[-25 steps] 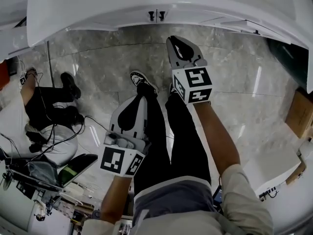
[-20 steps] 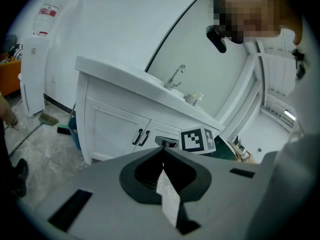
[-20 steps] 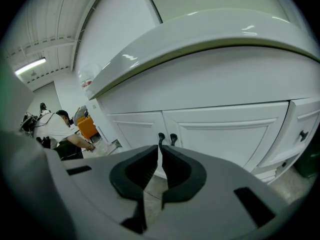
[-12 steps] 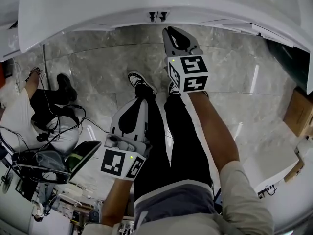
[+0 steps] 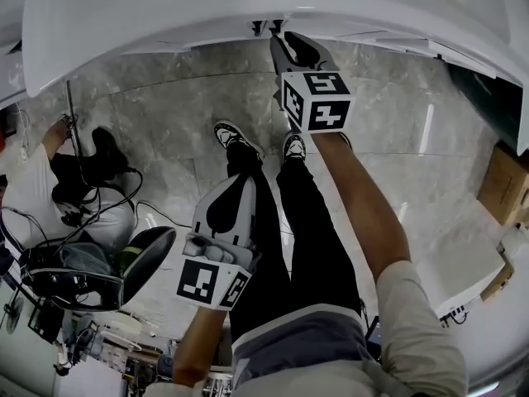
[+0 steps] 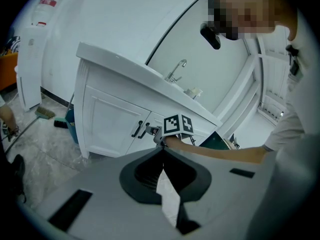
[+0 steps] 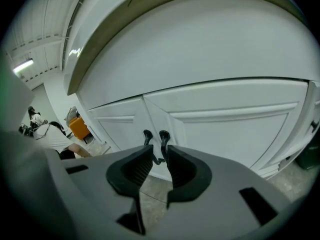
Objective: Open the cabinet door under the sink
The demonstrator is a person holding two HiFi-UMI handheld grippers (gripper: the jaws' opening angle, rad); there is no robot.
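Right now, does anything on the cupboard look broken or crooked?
No, nothing stands out. Both white doors sit shut and even, and the two black handles hang straight, side by side.

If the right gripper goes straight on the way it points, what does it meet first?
Most likely the black handle of the right-hand cabinet door, which lines up with the gap between the open fingers of the right gripper. The door lies just behind. Remaining distance is unclear.
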